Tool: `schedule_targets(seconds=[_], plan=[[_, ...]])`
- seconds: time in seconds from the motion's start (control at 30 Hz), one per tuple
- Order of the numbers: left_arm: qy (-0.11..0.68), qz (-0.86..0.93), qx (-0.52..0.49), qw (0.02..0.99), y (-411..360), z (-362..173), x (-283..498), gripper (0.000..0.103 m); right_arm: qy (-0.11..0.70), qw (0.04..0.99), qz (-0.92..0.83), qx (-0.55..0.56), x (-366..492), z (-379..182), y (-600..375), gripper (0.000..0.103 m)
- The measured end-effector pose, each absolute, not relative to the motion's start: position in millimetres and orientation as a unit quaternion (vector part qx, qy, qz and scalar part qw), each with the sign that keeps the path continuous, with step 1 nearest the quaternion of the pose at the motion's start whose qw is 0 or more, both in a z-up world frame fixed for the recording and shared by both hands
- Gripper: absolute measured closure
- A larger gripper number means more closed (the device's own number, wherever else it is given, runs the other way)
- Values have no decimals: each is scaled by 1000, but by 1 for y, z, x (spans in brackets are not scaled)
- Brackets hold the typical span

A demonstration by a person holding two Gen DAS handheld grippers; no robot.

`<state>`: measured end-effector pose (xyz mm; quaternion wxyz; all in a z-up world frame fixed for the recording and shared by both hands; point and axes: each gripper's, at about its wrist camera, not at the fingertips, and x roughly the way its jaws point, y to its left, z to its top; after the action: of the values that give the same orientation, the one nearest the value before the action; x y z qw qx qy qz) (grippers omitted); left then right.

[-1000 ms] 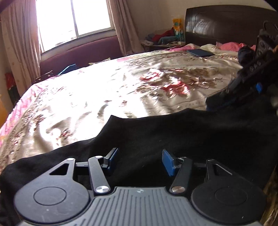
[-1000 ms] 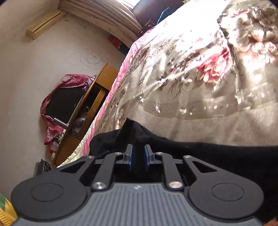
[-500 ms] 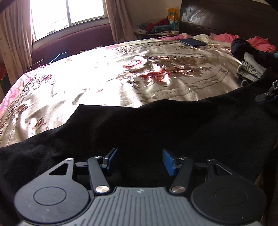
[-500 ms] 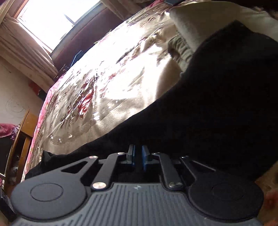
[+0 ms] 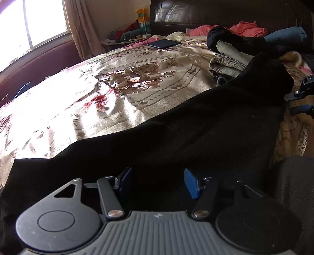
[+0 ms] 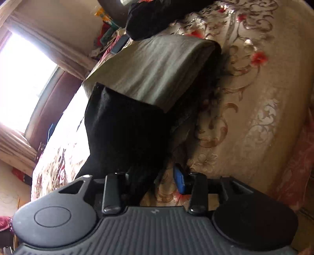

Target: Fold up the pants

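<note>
The black pants (image 5: 196,125) lie stretched across the near edge of the floral bedspread (image 5: 98,94). My left gripper (image 5: 158,181) is open, its blue pads spread over the black cloth close to the camera. In the right wrist view the pants' end (image 6: 125,129) lies against a folded olive garment (image 6: 153,68). My right gripper (image 6: 153,179) is open, with the black cloth lying loose between the jaws near the left one. Part of the right gripper shows at the right edge of the left wrist view (image 5: 302,98).
A stack of folded clothes (image 5: 229,58) sits on the bed beyond the pants, with black and pink clothes (image 5: 245,29) by the dark headboard (image 5: 215,13). A dark tablet (image 5: 163,43) lies near the pillows. A window (image 5: 29,25) and curtain are at the left.
My right gripper has opened and let go of the pants end after carrying it rightward toward the folded stack. The left gripper stayed open and turned its view rightward along the pants.
</note>
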<state>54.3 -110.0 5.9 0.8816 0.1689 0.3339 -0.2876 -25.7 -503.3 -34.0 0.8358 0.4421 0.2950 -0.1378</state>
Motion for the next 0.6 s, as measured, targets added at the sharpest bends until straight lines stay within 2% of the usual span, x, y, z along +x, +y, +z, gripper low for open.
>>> schedule_targets(seconds=[0.07,0.1,0.27,0.47,0.5,0.6], plan=[[338,-289,173,879,-112,6,52,32,255,835,-126,470,-29,-44,-512,56],[339,-290,176,877,-114,6,51,32,238,835,-125,480,-30,-50,-518,49],[346,-293,185,872,-120,6,45,32,178,844,-109,494,-31,-66,-521,39],[344,-300,210,865,-135,7,45,32,134,859,-66,489,-31,-60,-518,41],[344,-301,212,864,-137,7,45,32,140,854,-79,495,-27,-68,-523,48],[346,-299,213,863,-140,7,46,31,127,844,-68,516,-24,-85,-534,52]])
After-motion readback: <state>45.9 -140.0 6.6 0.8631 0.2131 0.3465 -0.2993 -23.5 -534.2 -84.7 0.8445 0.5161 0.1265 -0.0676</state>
